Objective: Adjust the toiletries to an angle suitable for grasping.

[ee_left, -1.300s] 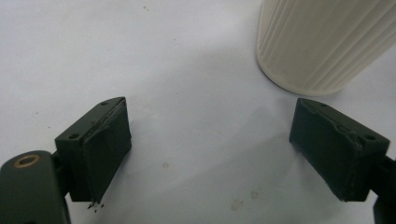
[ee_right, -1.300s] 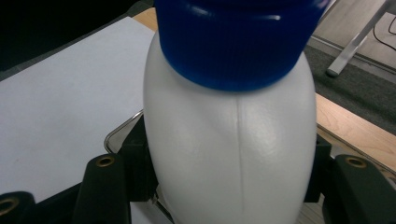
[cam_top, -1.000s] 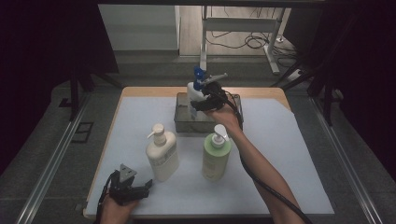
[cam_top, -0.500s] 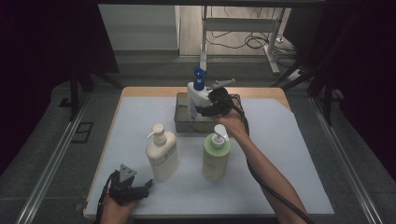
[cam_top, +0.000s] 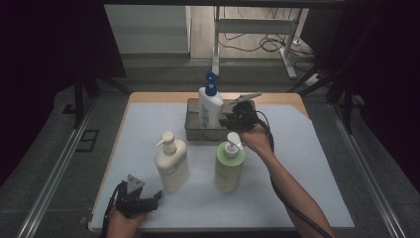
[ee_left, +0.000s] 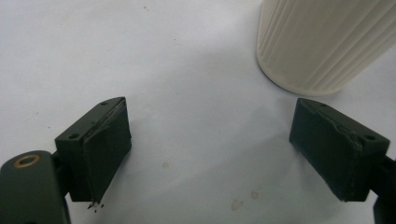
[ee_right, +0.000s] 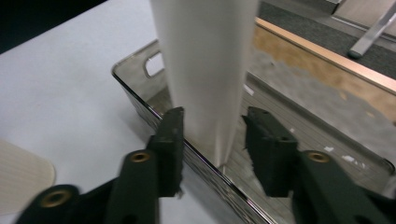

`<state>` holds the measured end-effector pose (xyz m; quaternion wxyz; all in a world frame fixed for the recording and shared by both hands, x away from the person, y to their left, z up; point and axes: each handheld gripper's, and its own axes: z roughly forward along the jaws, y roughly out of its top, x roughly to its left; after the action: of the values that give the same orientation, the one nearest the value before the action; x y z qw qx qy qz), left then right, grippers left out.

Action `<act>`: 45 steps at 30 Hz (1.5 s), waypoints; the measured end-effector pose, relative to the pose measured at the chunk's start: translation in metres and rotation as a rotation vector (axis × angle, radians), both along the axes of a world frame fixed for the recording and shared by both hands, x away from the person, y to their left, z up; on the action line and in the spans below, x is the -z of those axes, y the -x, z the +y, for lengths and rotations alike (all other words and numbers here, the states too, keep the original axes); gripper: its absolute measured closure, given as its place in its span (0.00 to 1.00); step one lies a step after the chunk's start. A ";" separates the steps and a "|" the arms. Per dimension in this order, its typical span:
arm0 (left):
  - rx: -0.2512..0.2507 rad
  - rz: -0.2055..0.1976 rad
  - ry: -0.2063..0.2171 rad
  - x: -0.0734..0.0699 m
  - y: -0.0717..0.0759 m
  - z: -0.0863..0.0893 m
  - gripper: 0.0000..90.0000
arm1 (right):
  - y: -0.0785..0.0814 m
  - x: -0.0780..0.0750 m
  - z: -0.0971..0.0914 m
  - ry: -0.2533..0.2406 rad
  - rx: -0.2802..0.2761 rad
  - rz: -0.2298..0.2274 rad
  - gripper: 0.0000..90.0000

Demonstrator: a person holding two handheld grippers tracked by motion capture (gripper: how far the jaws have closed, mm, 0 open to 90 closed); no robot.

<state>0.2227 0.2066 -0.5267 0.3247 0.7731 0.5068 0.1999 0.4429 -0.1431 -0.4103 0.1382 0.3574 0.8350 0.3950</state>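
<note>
- Right gripper [ee_right: 212,140] at the white spray bottle [cam_top: 210,106], which stands upright in the metal tray [cam_top: 193,130] at the far side of the worktop [cam_top: 307,168].
- Its jaws have just been closing; bottle sits between them, left pad touching, right pad a sliver off.
- Left gripper [ee_left: 233,154] near the front edge, jaws wide open, holding nothing, just beside the cream pump bottle [cam_top: 172,162].

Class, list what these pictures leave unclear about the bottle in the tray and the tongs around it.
- White bottle: right gripper view, top cut off by the edge.
- Right tongs: whether the pads touch the bottle, blurred.
- Bottle label: high view, too small to read.
- Tray: its floor hidden behind the near wall.
</note>
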 end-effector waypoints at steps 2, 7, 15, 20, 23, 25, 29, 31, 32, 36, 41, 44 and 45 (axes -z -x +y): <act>0.000 0.000 0.000 0.000 0.000 0.000 0.14 | 0.000 0.003 -0.003 0.001 0.018 0.006 0.73; 0.000 0.000 0.000 0.000 0.000 0.000 0.14 | -0.006 0.008 -0.007 0.004 0.049 0.019 0.88; 0.000 0.000 0.000 0.000 0.000 0.000 0.14 | -0.021 0.016 0.000 0.014 0.076 0.038 1.00; 0.000 0.000 0.001 0.000 0.000 0.000 0.14 | -0.031 0.021 0.006 0.040 0.089 0.058 1.00; 0.000 0.000 0.000 0.000 0.000 0.000 0.14 | -0.035 0.024 0.009 0.044 0.103 0.073 1.00; 0.000 0.000 0.000 0.000 0.000 0.000 0.14 | -0.037 0.026 0.012 0.046 0.096 0.083 1.00; 0.000 0.000 -0.001 0.000 0.000 0.000 0.14 | -0.040 0.029 0.016 0.062 0.099 0.094 1.00; 0.000 0.000 -0.001 0.000 0.000 0.000 0.14 | -0.043 0.030 0.016 0.071 0.097 0.100 1.00; 0.000 0.000 0.000 0.000 0.000 0.000 0.14 | -0.044 0.030 0.016 0.072 0.100 0.102 1.00; -0.001 0.000 0.000 0.000 0.000 0.000 0.14 | -0.046 0.031 0.019 0.077 0.101 0.108 1.00; 0.000 0.001 0.000 0.000 0.000 0.000 0.14 | -0.047 0.034 0.023 0.069 0.092 0.121 1.00; 0.000 0.000 -0.001 0.000 0.000 0.000 0.14 | -0.046 0.035 0.026 0.070 0.086 0.123 1.00; 0.000 0.000 0.000 0.000 0.000 0.000 0.14 | -0.046 0.036 0.027 0.070 0.082 0.123 1.00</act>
<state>0.2228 0.2067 -0.5266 0.3245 0.7733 0.5068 0.1998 0.4887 -0.1160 -0.4461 0.1151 0.4097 0.8398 0.3371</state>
